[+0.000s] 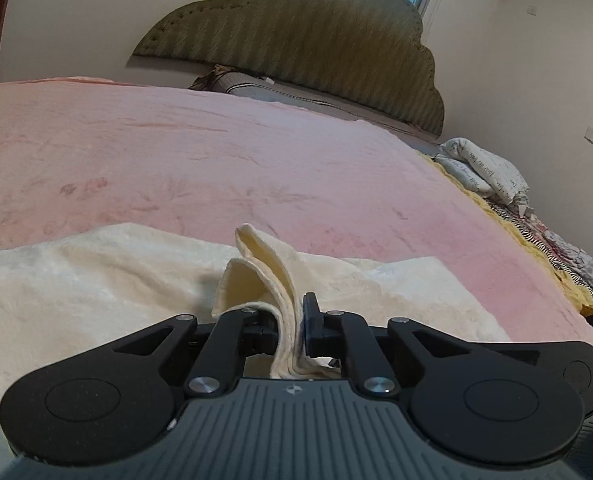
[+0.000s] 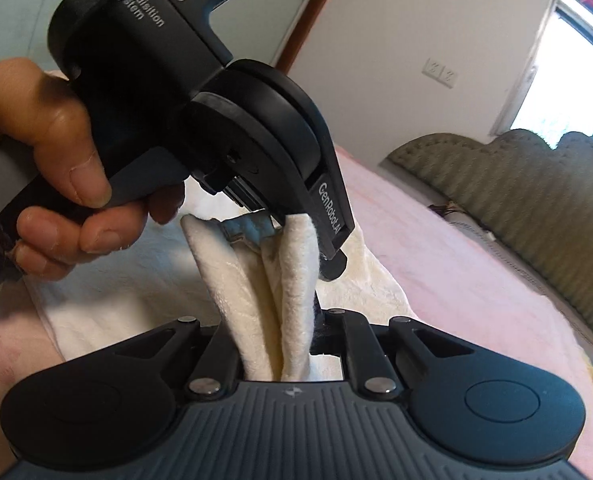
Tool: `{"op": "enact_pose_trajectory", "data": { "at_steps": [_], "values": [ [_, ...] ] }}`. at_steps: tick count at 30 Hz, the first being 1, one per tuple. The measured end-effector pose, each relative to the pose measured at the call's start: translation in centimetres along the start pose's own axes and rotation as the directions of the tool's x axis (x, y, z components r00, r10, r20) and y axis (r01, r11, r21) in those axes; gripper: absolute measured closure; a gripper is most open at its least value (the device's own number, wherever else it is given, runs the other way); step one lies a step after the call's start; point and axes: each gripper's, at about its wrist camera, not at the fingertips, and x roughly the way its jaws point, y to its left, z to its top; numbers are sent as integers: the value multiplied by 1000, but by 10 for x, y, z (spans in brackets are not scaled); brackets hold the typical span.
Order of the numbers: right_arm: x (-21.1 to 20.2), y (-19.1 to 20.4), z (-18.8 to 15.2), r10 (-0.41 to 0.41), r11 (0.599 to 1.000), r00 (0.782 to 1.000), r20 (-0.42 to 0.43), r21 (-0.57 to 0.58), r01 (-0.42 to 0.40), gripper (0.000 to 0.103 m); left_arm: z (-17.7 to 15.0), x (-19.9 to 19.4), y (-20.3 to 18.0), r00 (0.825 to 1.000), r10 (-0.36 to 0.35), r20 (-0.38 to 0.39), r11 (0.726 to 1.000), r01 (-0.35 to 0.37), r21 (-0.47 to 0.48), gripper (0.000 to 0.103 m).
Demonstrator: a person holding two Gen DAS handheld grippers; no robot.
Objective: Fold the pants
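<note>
The cream fleece pants (image 1: pixel 76 280) lie spread on the pink blanket (image 1: pixel 256 160) that covers the bed, their flat part running crosswise in the left wrist view, from the left edge toward the right, with the green scalloped headboard (image 1: pixel 316 48) beyond. The left tongs (image 1: pixel 292 328) are clamped on a gathered fold of the pants; the layered edge stands up between the two pads and curls away from the camera toward the headboard. In the right wrist view the right tongs (image 2: pixel 292 336) are likewise clamped on a bunched strip of the same cloth (image 2: pixel 256 280), and that strip runs as a taut, nearly upright band from these tongs to the left gripper (image 2: pixel 200 100), which hangs just above, held by the person's left hand (image 2: pixel 48 160). So the two grips lie close together on one lifted ridge of fabric, whose long axis runs between them, while the rest of the pants stays flat on the blanket beneath. A heap of patterned bedding (image 1: pixel 492 176) sits at the bed's right edge
</note>
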Motion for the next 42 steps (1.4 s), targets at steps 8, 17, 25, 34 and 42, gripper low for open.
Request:
{"op": "enact_pose_trajectory", "data": {
  "at_steps": [8, 17, 25, 34, 42],
  "values": [
    [20, 10, 1, -11, 998, 999, -30, -60, 9, 93, -9, -4, -8, 995, 66, 71, 995, -71, 72, 87],
    [28, 34, 1, -8, 990, 1000, -27, -143, 4, 91, -17, -3, -4, 991, 128, 42, 987, -131, 91, 83],
    [-2, 15, 7, 131, 980, 986, -103, -138, -145, 80, -20, -7, -4, 990, 132, 59, 984, -138, 113, 80],
    [-24, -100, -2, 99, 974, 994, -45, 208, -87, 62, -24, -12, -13, 981, 164, 108, 973, -179, 145, 80],
    [15, -115, -43, 89, 922, 977, -193, 388, -7, 62, -15, -29, -4, 949, 287, 131, 948, -301, 104, 57]
  ]
}}
